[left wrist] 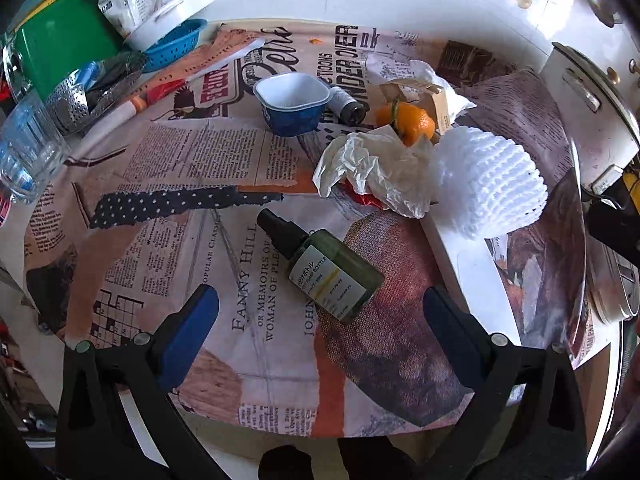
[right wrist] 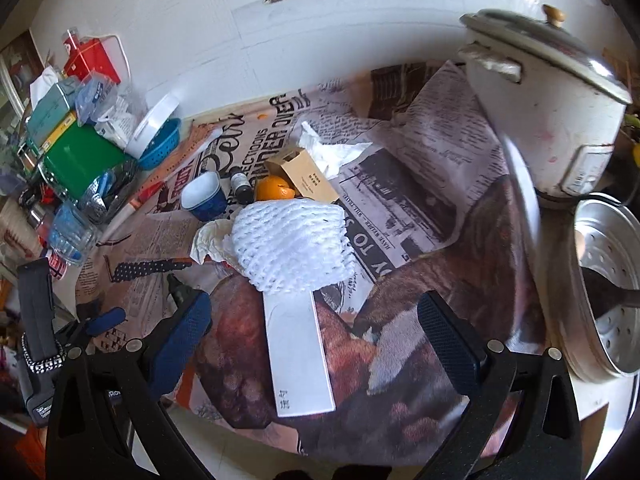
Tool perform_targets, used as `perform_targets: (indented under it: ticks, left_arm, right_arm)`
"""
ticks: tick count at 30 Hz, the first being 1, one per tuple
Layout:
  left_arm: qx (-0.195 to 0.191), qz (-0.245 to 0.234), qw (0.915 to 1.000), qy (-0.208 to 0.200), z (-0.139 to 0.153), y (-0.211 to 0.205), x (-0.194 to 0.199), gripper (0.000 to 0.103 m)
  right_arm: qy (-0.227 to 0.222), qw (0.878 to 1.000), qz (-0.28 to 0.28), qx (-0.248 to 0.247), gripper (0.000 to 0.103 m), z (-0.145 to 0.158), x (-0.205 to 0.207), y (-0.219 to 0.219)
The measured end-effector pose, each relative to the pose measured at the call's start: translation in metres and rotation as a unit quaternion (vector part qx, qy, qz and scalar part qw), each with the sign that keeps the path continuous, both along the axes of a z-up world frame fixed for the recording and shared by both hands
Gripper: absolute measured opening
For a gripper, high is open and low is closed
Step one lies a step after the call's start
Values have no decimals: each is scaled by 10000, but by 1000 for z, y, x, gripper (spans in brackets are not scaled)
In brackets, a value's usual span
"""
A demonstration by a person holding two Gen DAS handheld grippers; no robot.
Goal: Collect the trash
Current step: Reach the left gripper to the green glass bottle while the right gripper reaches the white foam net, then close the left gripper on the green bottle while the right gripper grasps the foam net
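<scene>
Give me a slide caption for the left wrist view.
Open left gripper above a green spray bottle on a newsprint tablecloth, crumpled wrapper beyond.

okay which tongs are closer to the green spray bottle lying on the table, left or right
Left. The green spray bottle lies just ahead of the open left tongs, between their tips. The right tongs sit off to its right, over the white card.

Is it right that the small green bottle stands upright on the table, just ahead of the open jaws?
Not quite. The green bottle lies on its side, not upright, on the table, ahead of the left gripper and its open jaws. The left wrist view shows it.
</scene>
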State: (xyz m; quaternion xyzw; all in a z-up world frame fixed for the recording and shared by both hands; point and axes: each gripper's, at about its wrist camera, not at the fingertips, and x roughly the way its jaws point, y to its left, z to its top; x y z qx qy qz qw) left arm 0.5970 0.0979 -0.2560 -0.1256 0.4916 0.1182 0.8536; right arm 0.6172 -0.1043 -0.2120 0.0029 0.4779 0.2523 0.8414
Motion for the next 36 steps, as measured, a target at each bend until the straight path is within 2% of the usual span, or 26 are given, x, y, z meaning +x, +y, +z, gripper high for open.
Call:
perform_targets:
  ticks: [5,11,12,13,14,15,23,28,36]
  left_arm:
    - [152,214,9995,168,-18,2,16,102]
    - [43,303,9995,96,-26,9,23,85]
    - [54,265,9996,80,-27,9,24,79]
    - [81,229,9997,84,-28,9,24,71]
    - [109,189,9997,100,-29,9,25,66]
    - [124,133,9998,121,-30,9,26,63]
    - [83,-163,9996,-230,-16,24,17,58]
    - [103,-322,9986,-397,-2,40,5,53]
    - [102,-747,9950,-648,26,63,-24,49]
  right_arm:
    - [311,9986,405,-101,102,-27,27,25]
    - [478,9970,520,-315,102,-46,45,44]
    - [463,9967,532,-408,102,-49,46,47]
    - [444,9963,523,-519,95,-51,47,49]
    - [467,9960,530,-545,84,-54,49,52]
    - [568,9957,554,-483,79,-55,50,51]
    - [575,9981,203,-107,36,-39,43,41]
    - [343,9993,-118,-72,27,-23,28,42]
    - [-197,9970,-720,210,26,19,-22,30]
